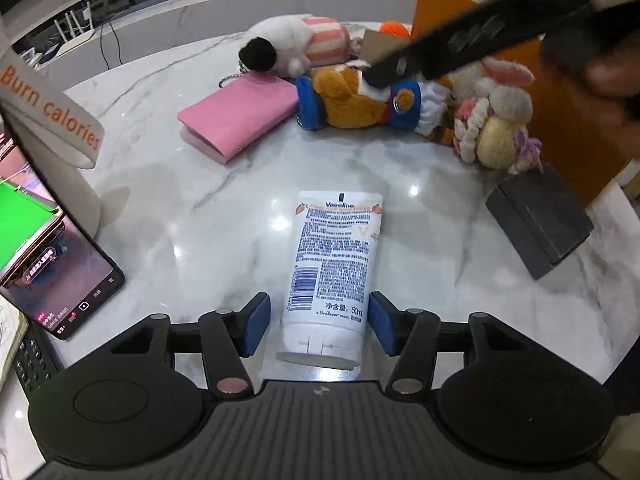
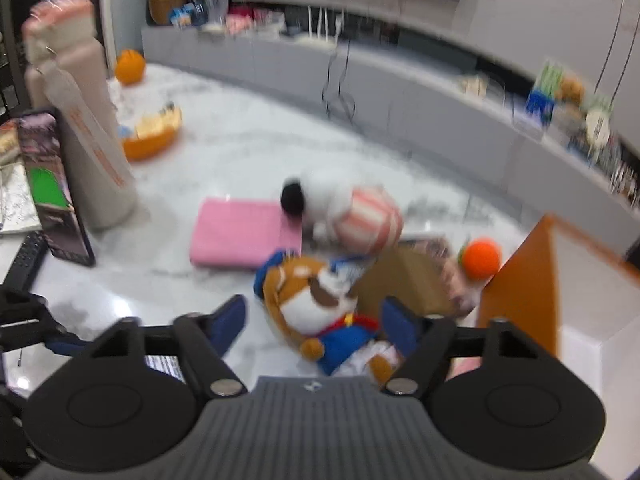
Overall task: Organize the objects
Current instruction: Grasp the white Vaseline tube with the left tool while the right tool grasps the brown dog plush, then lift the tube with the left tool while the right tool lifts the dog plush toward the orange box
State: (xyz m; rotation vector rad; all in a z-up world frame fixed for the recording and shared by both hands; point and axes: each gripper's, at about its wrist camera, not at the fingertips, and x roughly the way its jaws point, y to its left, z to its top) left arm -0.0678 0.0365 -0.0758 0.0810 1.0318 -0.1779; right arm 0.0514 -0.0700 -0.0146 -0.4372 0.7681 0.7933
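Note:
A white Vaseline tube [image 1: 330, 272] lies flat on the marble table [image 1: 200, 220], cap towards me. My left gripper [image 1: 320, 326] straddles its cap end; a sliver of table shows beside the left pad, so the jaws stand open around it. A brown and white plush toy in blue clothes [image 1: 352, 100] [image 2: 316, 304] lies further back. My right gripper [image 2: 316, 324] hangs over it, open, the left pad clear of the toy and the right pad at its blue clothing. In the left wrist view the right gripper [image 1: 384, 72] is a dark blur above the toy.
A pink pouch [image 1: 240, 120] [image 2: 244, 236], a white striped plush [image 1: 296, 40] [image 2: 352, 212], a rabbit plush [image 1: 496, 120] and an orange box [image 2: 520, 300] surround the toy. A dark box [image 1: 536, 220] lies right. At the left are a phone [image 1: 60, 272] and a bottle [image 1: 52, 120].

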